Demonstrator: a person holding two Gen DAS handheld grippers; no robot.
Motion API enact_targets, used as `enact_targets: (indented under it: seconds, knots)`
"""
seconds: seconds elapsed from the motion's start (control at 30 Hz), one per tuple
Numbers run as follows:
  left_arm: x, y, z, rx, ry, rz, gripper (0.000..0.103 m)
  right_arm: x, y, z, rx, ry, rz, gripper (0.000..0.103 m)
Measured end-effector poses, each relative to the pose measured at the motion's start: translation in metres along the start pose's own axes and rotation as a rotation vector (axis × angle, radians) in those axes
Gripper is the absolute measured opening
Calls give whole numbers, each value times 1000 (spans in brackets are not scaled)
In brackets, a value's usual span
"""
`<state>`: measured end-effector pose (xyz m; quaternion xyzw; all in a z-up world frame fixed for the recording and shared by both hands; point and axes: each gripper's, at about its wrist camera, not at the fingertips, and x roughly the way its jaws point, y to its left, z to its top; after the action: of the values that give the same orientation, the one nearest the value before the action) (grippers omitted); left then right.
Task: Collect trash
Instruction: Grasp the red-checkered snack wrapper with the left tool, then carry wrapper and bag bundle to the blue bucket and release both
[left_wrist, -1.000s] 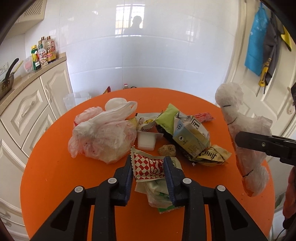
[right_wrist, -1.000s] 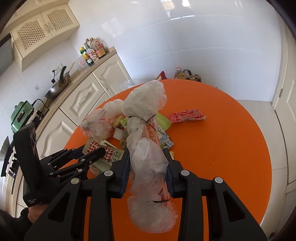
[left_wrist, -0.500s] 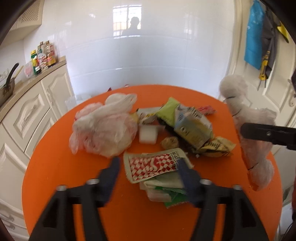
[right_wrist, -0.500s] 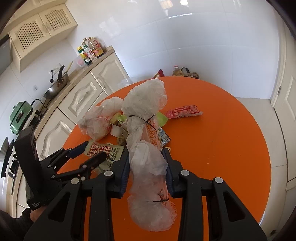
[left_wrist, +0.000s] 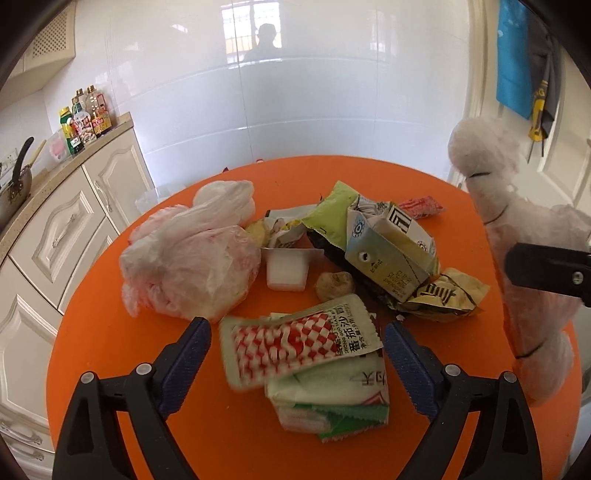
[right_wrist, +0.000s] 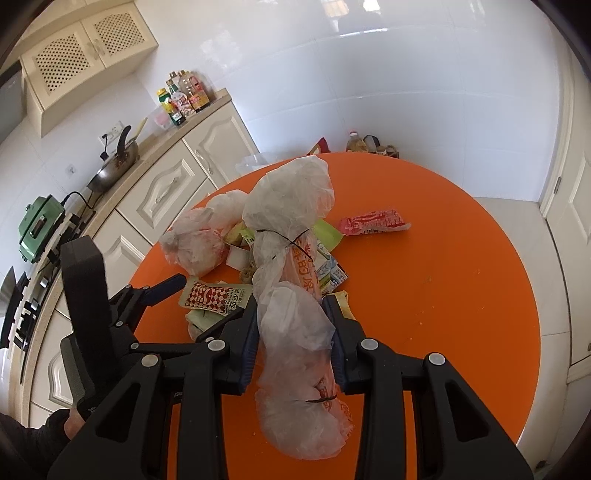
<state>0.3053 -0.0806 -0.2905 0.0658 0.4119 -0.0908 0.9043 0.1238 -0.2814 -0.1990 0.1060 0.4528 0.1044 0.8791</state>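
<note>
From the left wrist view, the left tongs (left_wrist: 297, 356) are spreading their jaws, and the red-checked sauce packet (left_wrist: 299, 345) is lying loose between them on the orange tabletop (left_wrist: 103, 339), no pad pressing on it. A second ago those same jaws were pinching that packet; now it is resting on top of a stack of flat green and white wrappers (left_wrist: 328, 400), so the release looks meant to gather the small wrappers into one heap. Behind the stack, the rest of the trash is sitting in a cluster: a crumpled white plastic bag (left_wrist: 192, 266) to the left, a small white cup (left_wrist: 287, 271), a flattened drink carton (left_wrist: 388, 251) and a creased yellow wrapper (left_wrist: 447, 295). A red snack wrapper (left_wrist: 421, 205) is lying apart at the far side. At the right edge a long tied bundle of plastic (left_wrist: 517, 258) is hanging in the other tongs.

From the right wrist view, the right tongs (right_wrist: 291, 339) are clenching around the middle of that bundle (right_wrist: 295, 325), holding it lifted above the tabletop, probably to keep collected trash clear while the other hand is sorting. This grip is looking unchanged from the earlier frame. The left tongs (right_wrist: 195, 299) are showing wide apart beside the packet (right_wrist: 214, 297), where before they were closed on it.
</note>
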Motion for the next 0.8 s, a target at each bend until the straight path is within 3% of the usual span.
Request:
enact_targets:
  seconds: [0.03, 0.13, 0.2, 0.27, 0.37, 0.5, 0.63, 0.8]
  knots:
    - [1, 0, 4, -15, 6, -27, 77, 0, 0, 0, 0, 0, -2, 33]
    - [1, 4, 7, -54, 6, -64, 71, -2, -2, -1, -2, -1, -7, 33]
    - [-2, 9, 7, -62, -13, -80, 59, -3, -4, -1, 2, -1, -10, 33]
    - [-7, 16, 8, -68, -25, -81, 32, -3, -5, -2, 3, 0, -15, 33]
    - [-9, 30, 6, -95, -10, -133, 30, -4, -5, -2, 6, -2, -12, 33]
    - [-23, 35, -5, -56, -27, -145, 25, -5, -2, -2, -5, 0, -8, 33]
    - [-41, 36, -18, -5, -38, -142, 34, -5, -1, -3, -6, 2, -8, 33]
    - [-53, 30, -28, 71, -52, -142, 37, -8, 1, -4, -11, 3, -11, 33]
